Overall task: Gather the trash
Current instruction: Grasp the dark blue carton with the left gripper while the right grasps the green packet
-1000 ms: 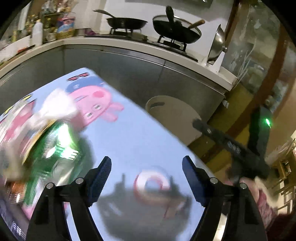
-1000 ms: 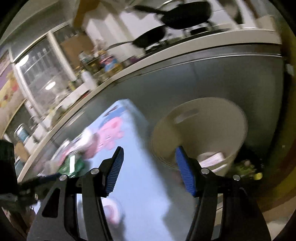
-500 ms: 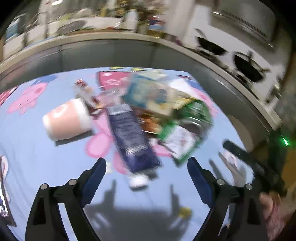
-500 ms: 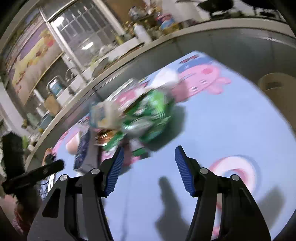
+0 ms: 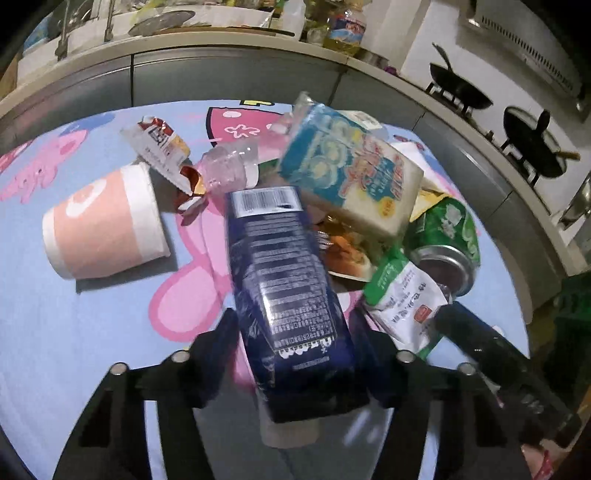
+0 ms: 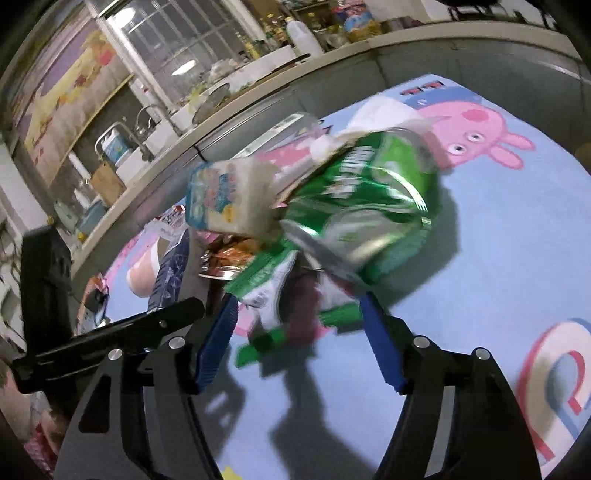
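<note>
Both grippers have swung off the bin side onto the trash pile in the last sec. The left gripper now straddles the navy carton at 6 o'clock, spread, not yet clenched; the right gripper is released around the green wrapper — pick-ups imminent. The table wears a blue cartoon-pig cloth; kitchen counter w/ woks behind.

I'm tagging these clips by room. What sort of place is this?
Most likely a home kitchen. Black woks sit on a gas stove along the counter, a sink faucet stands under a window, and bottles crowd the countertop. The trash lies on a cartoon-print tablecloth.
</note>
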`<action>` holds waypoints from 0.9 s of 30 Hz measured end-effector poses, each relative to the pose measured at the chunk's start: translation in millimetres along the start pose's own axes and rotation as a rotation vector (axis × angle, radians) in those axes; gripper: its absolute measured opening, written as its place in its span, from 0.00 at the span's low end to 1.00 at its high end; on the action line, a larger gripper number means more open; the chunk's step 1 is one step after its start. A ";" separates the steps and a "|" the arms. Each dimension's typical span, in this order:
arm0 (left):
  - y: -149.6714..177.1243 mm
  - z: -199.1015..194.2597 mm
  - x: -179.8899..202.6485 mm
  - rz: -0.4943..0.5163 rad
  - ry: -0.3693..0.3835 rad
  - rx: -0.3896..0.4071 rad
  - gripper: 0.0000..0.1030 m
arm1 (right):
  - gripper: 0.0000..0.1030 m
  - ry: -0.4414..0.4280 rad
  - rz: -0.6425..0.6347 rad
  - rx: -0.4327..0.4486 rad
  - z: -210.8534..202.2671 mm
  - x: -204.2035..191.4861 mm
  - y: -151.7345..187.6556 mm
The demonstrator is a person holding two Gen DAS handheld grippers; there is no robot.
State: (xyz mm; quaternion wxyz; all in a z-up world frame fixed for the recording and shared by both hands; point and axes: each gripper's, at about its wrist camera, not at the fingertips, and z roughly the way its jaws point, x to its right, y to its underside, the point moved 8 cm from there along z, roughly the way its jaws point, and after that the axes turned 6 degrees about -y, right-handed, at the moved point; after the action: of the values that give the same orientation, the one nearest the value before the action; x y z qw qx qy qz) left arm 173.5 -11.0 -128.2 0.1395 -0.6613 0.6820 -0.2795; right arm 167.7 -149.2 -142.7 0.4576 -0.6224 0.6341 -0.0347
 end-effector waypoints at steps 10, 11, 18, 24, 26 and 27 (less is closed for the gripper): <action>39.1 -35.5 -26.4 0.011 0.012 -0.008 0.47 | 0.09 -0.046 -0.109 -0.080 0.1 -37.6 33.4; 45.5 -39.9 -30.2 0.014 0.007 -0.008 0.47 | 0.09 -0.059 -0.125 -0.085 -6.2 -42.9 40.4; 74.3 -58.0 -35.6 0.025 -0.035 -0.006 0.48 | 0.09 -0.083 -0.139 -0.129 -21.7 -49.4 77.3; 75.6 -54.1 -31.9 0.049 -0.060 -0.001 0.51 | 0.11 -0.068 -0.076 -0.137 -20.1 -38.2 76.5; 75.6 -52.4 -32.1 0.052 -0.061 0.000 0.54 | 0.11 -0.062 -0.079 -0.136 -20.5 -39.0 75.9; 75.8 -51.9 -32.5 0.052 -0.060 0.002 0.55 | 0.12 -0.059 -0.083 -0.137 -20.2 -39.8 75.8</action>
State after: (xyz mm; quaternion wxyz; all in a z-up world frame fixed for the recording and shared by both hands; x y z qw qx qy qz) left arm 84.8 28.6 -135.1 0.1677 -0.6515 0.6941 -0.2564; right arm 90.1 -110.3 -156.1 0.4306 -0.6785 0.5951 0.0081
